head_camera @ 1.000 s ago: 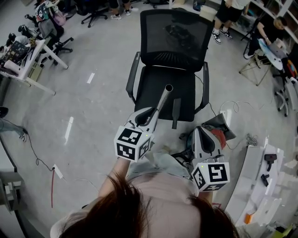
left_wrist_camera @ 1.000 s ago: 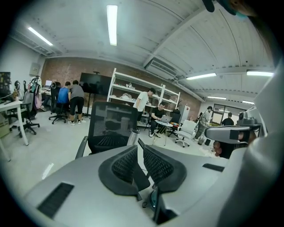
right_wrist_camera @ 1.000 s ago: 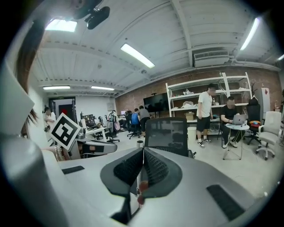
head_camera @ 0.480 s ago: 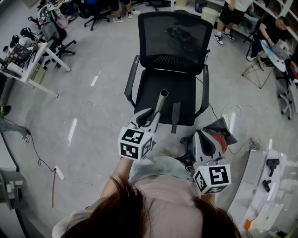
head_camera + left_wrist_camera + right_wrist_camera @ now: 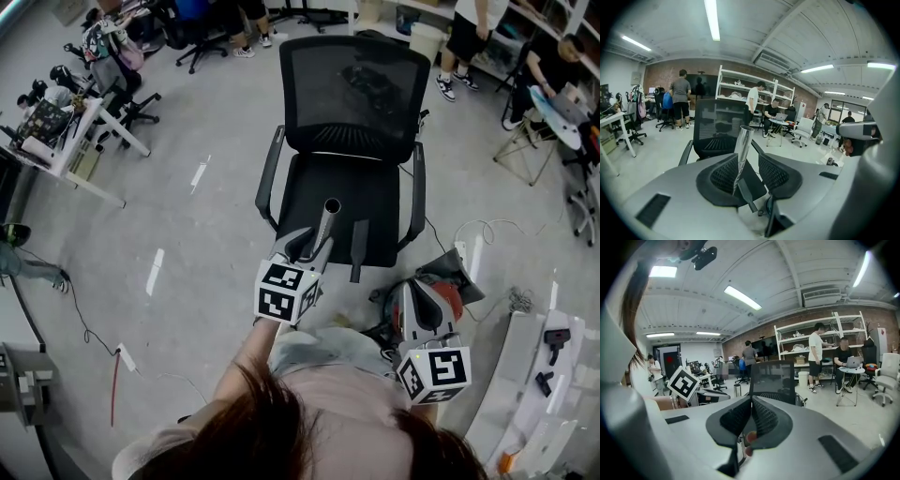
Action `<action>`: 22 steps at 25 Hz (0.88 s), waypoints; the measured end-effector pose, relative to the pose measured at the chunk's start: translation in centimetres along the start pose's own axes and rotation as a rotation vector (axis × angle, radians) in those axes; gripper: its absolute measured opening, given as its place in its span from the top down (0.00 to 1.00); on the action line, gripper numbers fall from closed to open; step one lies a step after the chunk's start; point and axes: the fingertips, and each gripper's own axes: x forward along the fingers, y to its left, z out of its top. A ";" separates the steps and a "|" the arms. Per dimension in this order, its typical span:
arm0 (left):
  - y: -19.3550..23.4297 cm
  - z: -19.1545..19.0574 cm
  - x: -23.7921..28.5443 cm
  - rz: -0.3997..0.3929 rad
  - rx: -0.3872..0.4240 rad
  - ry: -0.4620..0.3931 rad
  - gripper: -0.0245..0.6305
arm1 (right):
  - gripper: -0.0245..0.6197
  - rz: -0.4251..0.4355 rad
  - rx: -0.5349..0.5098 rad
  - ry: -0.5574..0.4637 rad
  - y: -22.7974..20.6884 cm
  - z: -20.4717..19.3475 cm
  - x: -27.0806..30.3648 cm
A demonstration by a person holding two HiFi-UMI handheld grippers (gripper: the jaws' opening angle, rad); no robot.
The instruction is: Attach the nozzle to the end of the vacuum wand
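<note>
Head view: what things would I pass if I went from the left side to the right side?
White desk → left hand-held gripper, whose jaws have just been opening with the metal tube between them → black nozzle → right hand-held gripper.

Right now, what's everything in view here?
black mesh office chair: one, black, mid-floor.
silver metal vacuum wand: one, silver, over the seat's front.
slim black plastic nozzle: one, black, at the seat's front edge, right of the wand.
red-and-grey vacuum body: one, on the floor right of the chair.
white desk: one, upper left.
left gripper: one, grey, fingers have just been opening, wand between them.
right gripper: one, grey, fingers shut.
</note>
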 end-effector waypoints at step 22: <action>1.5 -1.4 5.8 0.022 0.066 0.100 0.74 | 0.92 -0.108 0.070 0.047 -3.6 -1.9 0.0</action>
